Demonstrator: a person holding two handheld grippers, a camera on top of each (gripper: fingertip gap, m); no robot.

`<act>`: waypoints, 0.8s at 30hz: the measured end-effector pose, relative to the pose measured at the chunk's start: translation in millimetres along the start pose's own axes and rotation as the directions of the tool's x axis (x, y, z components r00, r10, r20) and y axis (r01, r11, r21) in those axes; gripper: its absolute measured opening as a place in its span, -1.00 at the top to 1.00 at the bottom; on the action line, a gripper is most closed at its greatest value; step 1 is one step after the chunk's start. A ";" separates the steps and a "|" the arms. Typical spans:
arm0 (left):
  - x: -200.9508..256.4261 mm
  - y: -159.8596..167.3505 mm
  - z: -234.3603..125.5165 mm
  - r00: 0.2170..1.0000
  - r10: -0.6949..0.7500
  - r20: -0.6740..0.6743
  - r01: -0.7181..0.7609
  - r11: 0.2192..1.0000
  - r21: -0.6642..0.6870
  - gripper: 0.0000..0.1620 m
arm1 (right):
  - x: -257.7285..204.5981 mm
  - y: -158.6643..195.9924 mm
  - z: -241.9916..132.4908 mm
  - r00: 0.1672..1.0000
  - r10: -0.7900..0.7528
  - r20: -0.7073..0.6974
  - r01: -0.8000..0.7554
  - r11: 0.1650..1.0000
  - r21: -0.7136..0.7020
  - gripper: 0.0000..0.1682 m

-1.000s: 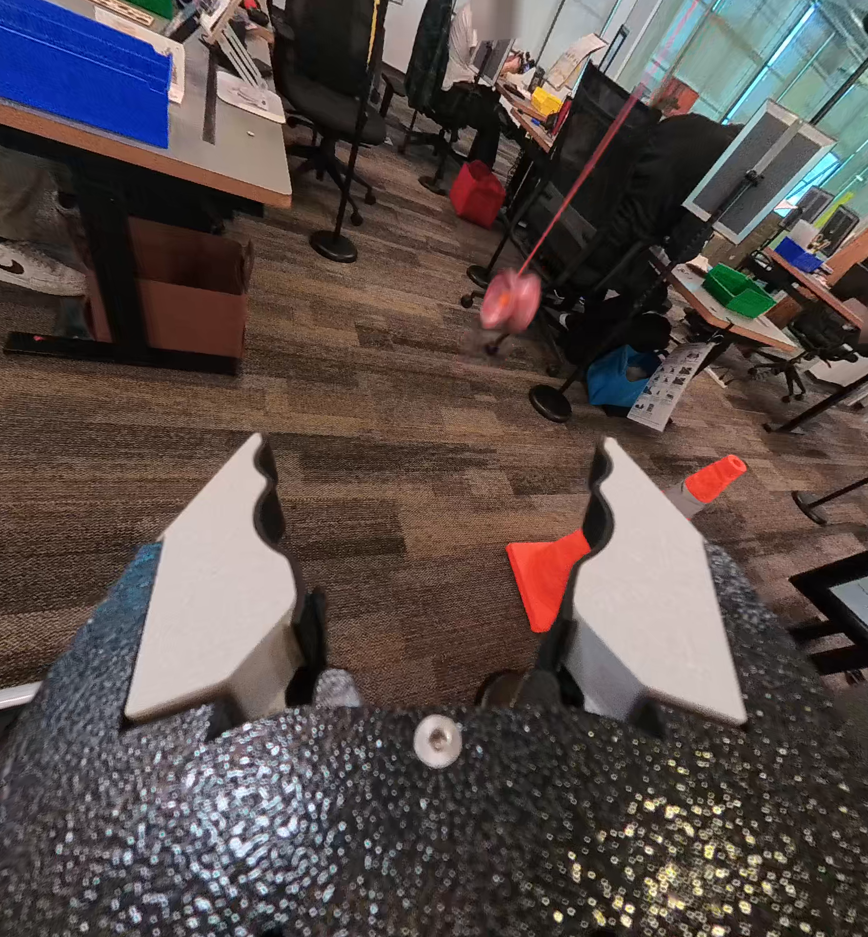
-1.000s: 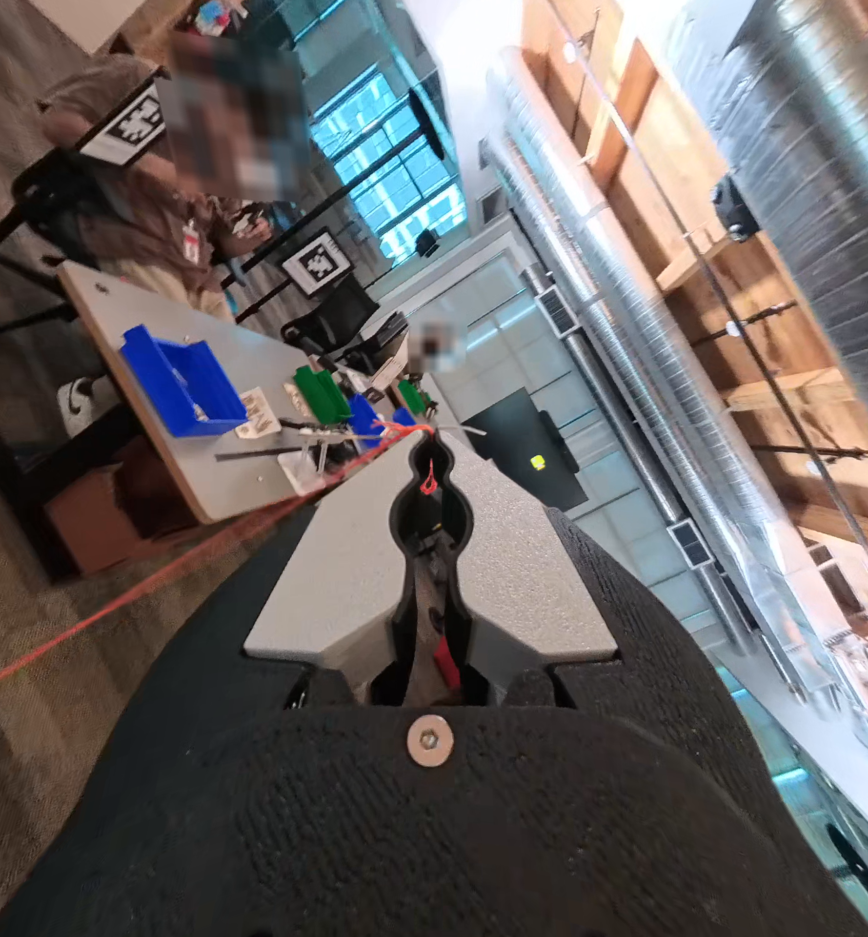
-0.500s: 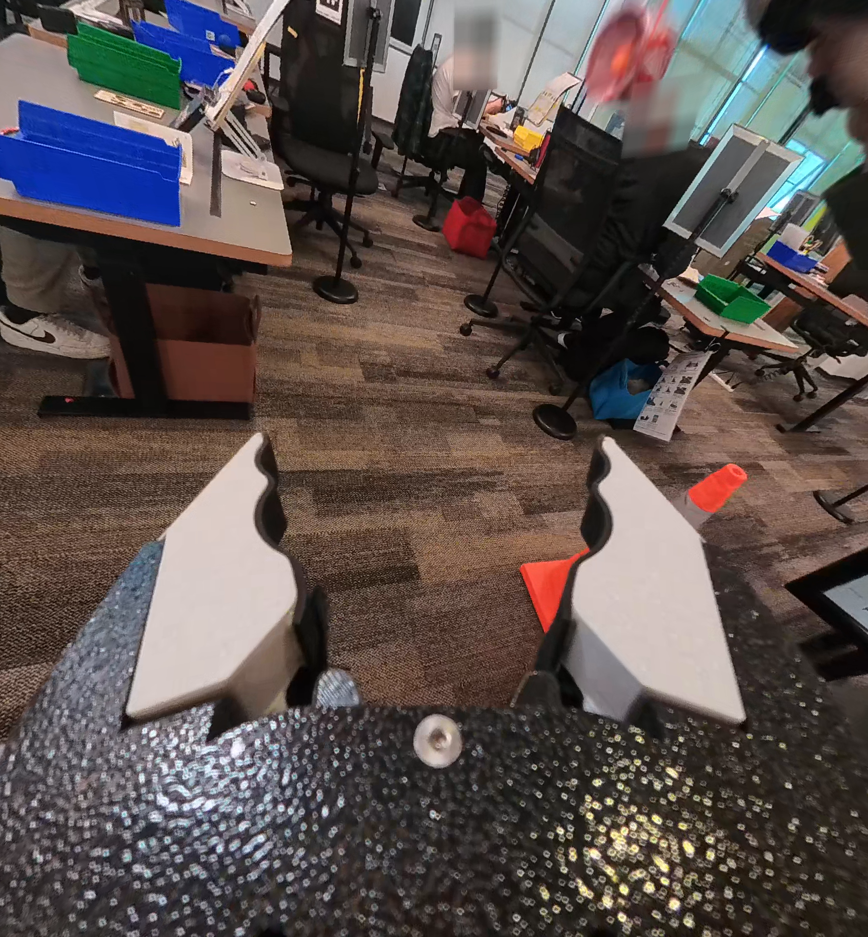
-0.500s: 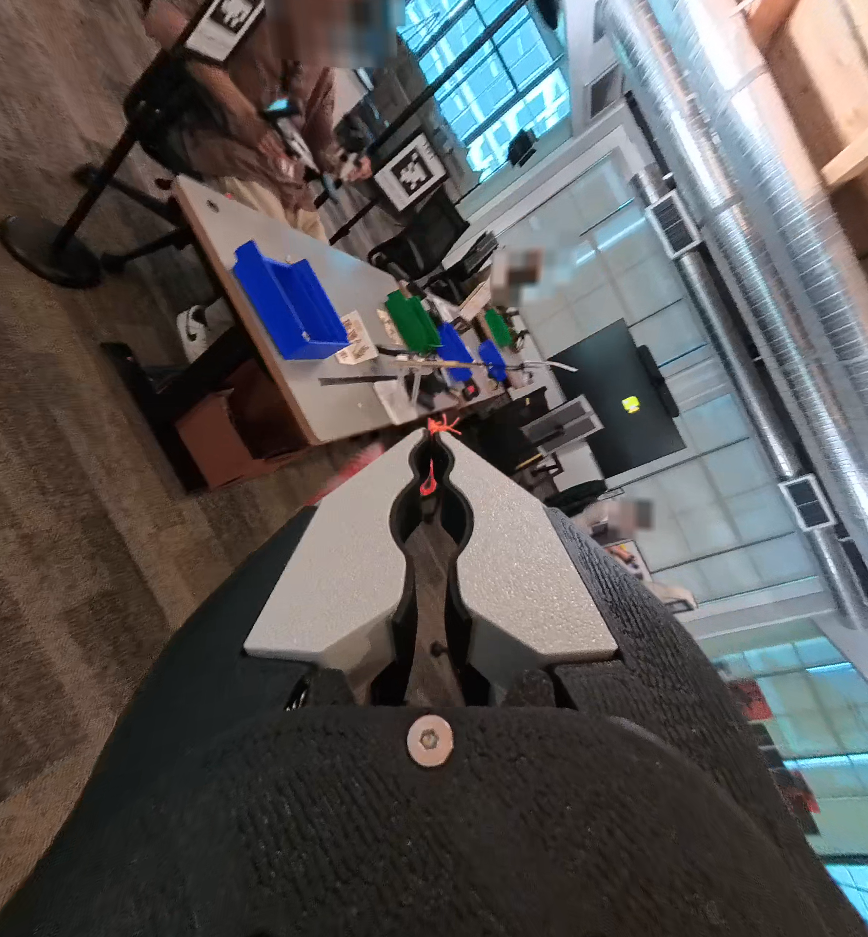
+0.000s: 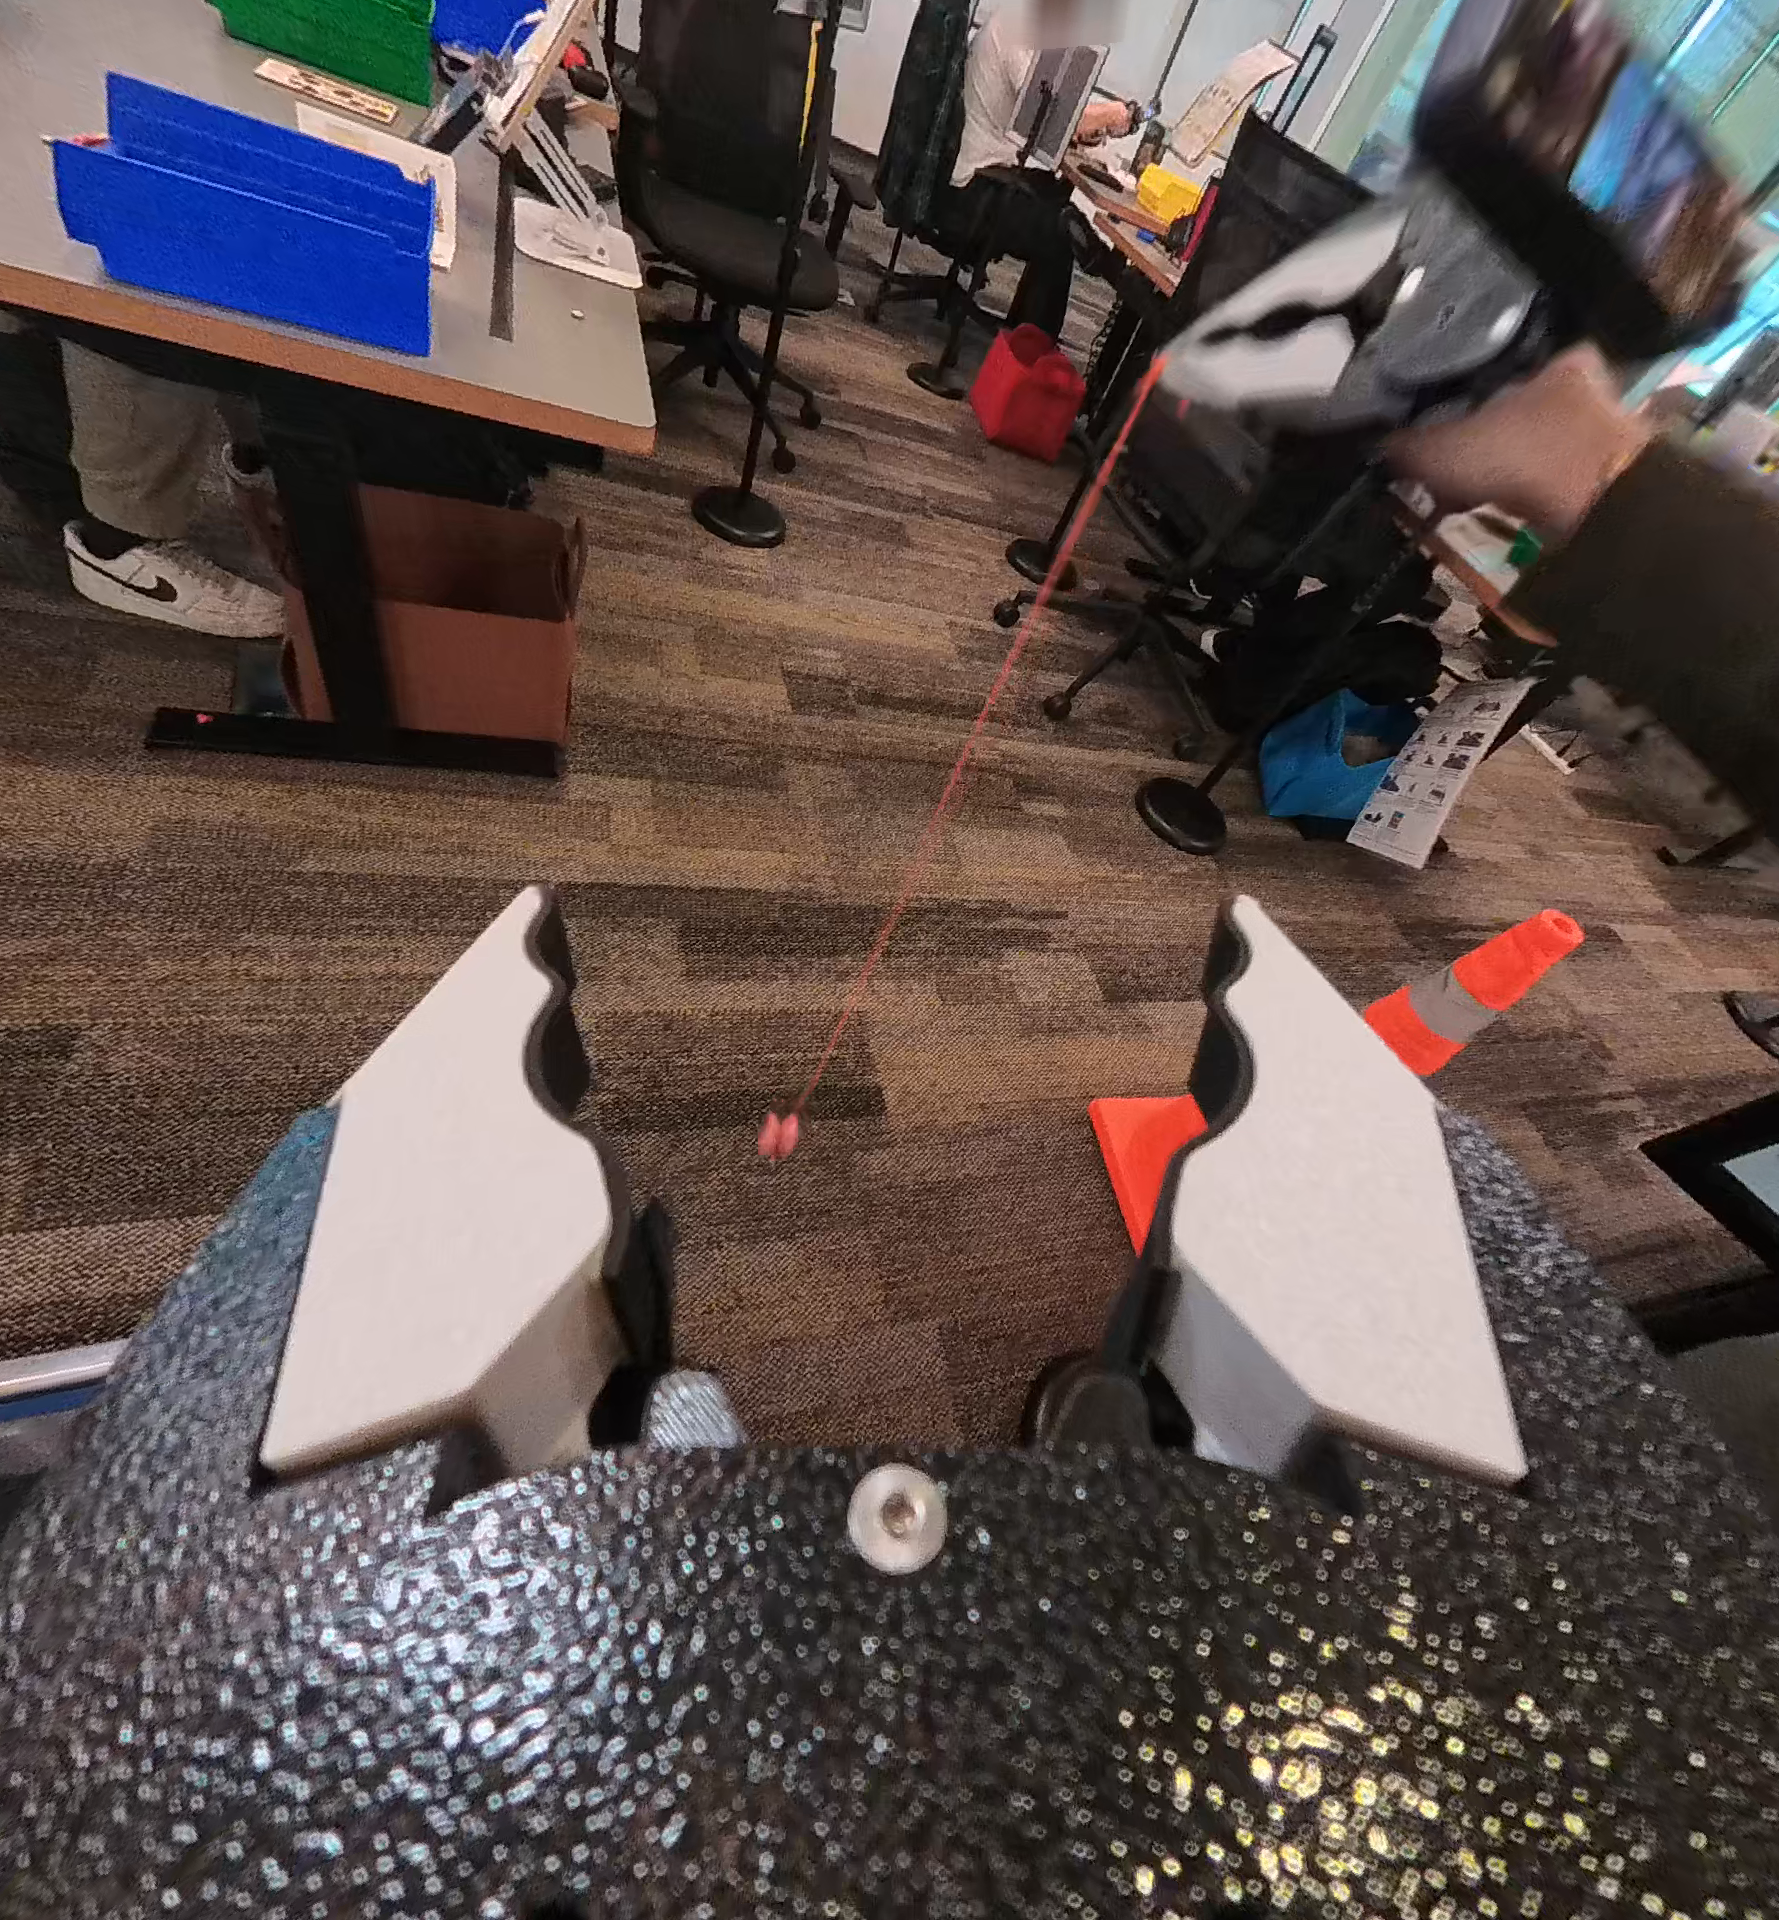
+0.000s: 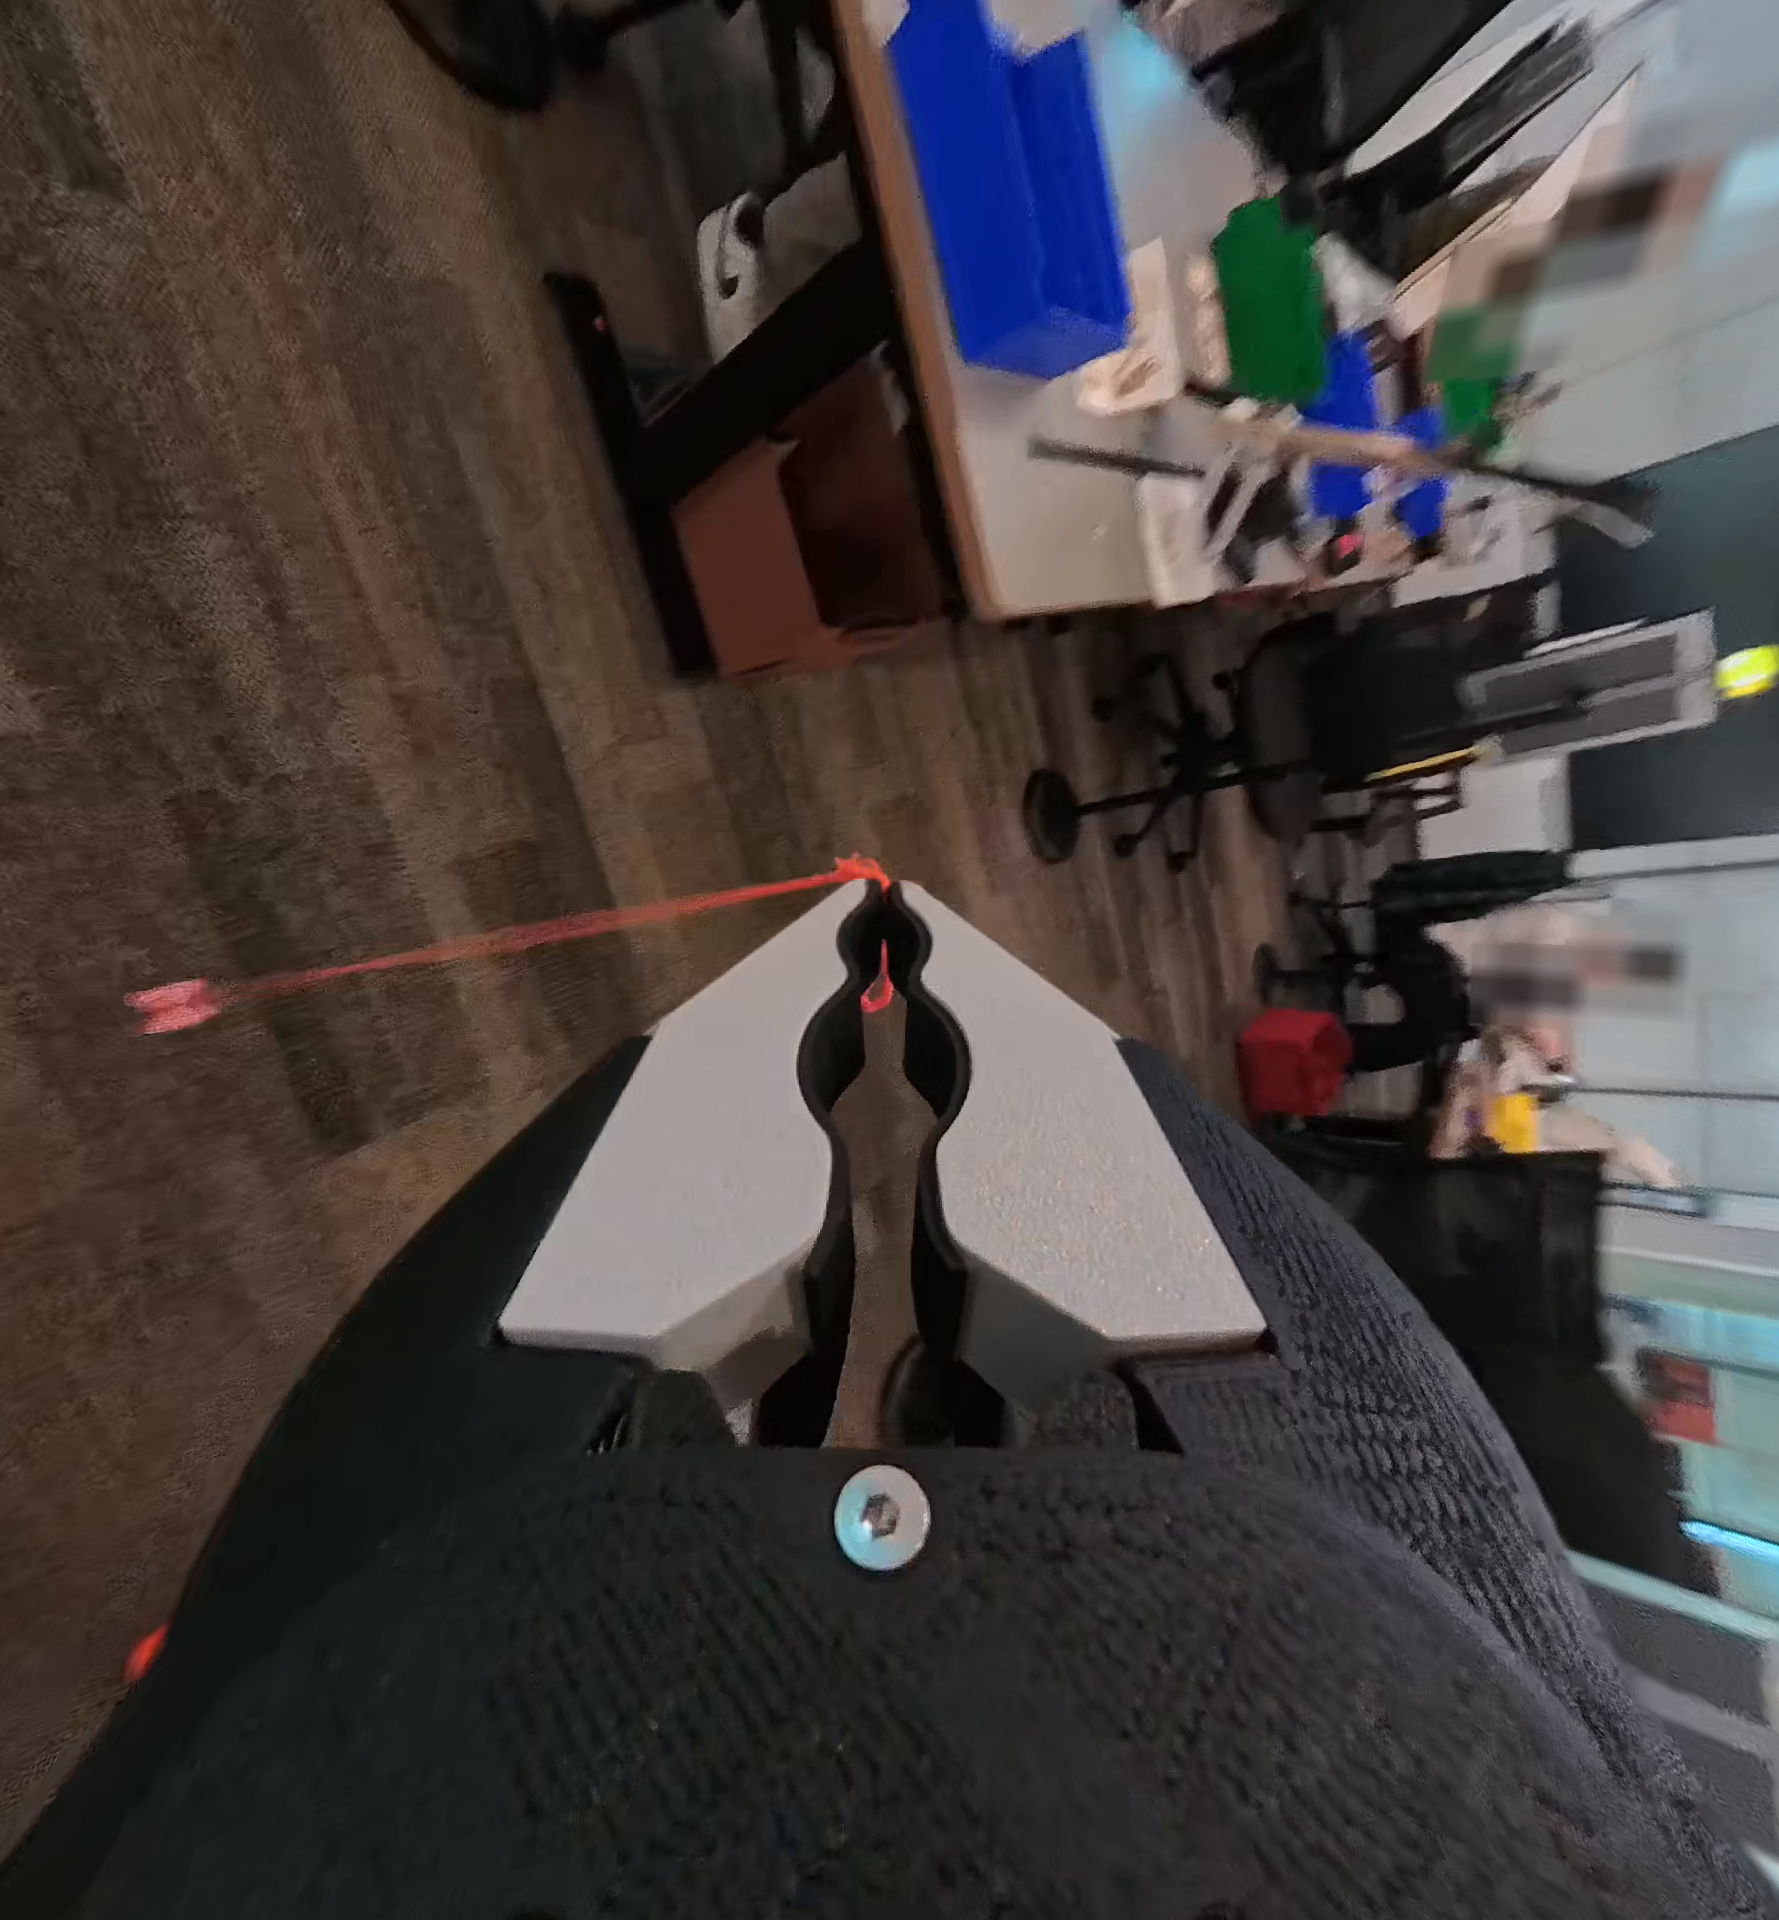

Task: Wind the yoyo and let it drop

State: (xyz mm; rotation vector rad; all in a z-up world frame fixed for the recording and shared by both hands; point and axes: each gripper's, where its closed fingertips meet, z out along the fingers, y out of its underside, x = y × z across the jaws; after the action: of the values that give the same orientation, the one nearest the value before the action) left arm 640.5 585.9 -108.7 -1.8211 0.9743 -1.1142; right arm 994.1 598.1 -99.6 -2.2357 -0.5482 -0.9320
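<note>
A small pink yoyo (image 5: pixel 783 1135) hangs low over the carpet at the end of a long red string (image 5: pixel 978 717). It also shows blurred in the right wrist view (image 6: pixel 170 1006), with the string (image 6: pixel 552 935) running to my fingertips. My right gripper (image 6: pixel 883 888) is shut on the string's knotted end; it shows high at the right in the left wrist view (image 5: pixel 1191 358). My left gripper (image 5: pixel 880 935) is open and empty, below and near side of the string.
A grey desk (image 5: pixel 552 353) with blue bins (image 5: pixel 241 223) and a cardboard box (image 5: pixel 469 623) under it stands at the left. An orange cone (image 5: pixel 1456 997) lies on the carpet at the right. Office chairs (image 5: pixel 750 187) and stand bases (image 5: pixel 1181 816) fill the back. My right fingertips sit around 35 cm from my left ones.
The yoyo was up near the right gripper half a second ago and has dropped to the end of its string. The right gripper has swung down and tilted toward the floor.
</note>
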 end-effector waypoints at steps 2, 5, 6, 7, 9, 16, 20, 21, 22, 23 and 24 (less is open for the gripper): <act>-1.1 -0.2 -2.8 1.000 -0.002 0.003 0.002 1.000 0.003 -0.46 | 68.7 -38.7 -33.9 0.990 -0.040 -0.139 0.049 0.997 0.062 1.00; -3.5 0.7 -4.2 1.000 -0.005 0.004 0.005 1.000 0.005 -0.46 | 195.3 -117.8 -146.2 0.919 0.086 -0.384 0.037 0.952 0.303 1.00; -3.8 1.5 -3.6 1.000 -0.010 0.001 0.010 1.000 0.005 -0.46 | 218.2 -135.6 -176.6 0.909 0.108 -0.403 0.047 0.934 0.355 1.00; -3.1 2.7 -2.9 1.000 -0.018 -0.007 0.018 1.000 0.004 -0.46 | 232.6 -146.1 -194.2 0.900 0.099 -0.425 0.071 0.927 0.367 1.00; 0.6 4.3 -0.6 0.999 -0.029 -0.027 0.029 1.000 0.003 -0.46 | 240.8 -155.7 -199.9 0.903 0.055 -0.425 0.105 0.933 0.344 1.00; 6.1 0.9 1.3 0.999 -0.005 -0.046 0.005 1.000 -0.005 -0.46 | 260.8 -164.1 -176.2 0.899 0.060 -0.433 0.083 0.949 0.304 1.00; 7.1 -3.6 2.3 0.999 0.003 -0.051 -0.003 1.000 -0.001 -0.46 | 265.2 -165.6 -166.1 0.890 0.099 -0.445 0.051 0.948 0.313 1.00; 7.3 -4.0 2.9 0.999 0.003 -0.051 -0.003 1.000 -0.003 -0.46 | 262.9 -164.7 -161.7 0.894 0.107 -0.435 0.041 0.947 0.317 1.00; 7.2 -3.3 3.4 0.999 0.002 -0.051 -0.002 1.000 -0.006 -0.46 | 257.1 -162.7 -157.0 0.900 0.113 -0.422 0.033 0.945 0.324 1.00; 7.0 -2.5 4.1 0.999 0.000 -0.051 0.000 1.000 -0.011 -0.46 | 249.5 -161.1 -152.8 0.904 0.119 -0.411 0.029 0.941 0.337 1.00; 6.7 -0.6 3.9 0.999 -0.003 -0.052 0.002 1.000 -0.016 -0.46 | 240.0 -154.5 -145.9 0.913 0.105 -0.394 0.027 0.949 0.314 1.00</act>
State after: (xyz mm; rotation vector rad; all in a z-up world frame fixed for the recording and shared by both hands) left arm 646.4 581.1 -107.2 -1.8144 1.0136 -1.1636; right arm 993.6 635.3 218.8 -1.6981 -0.4202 -1.1622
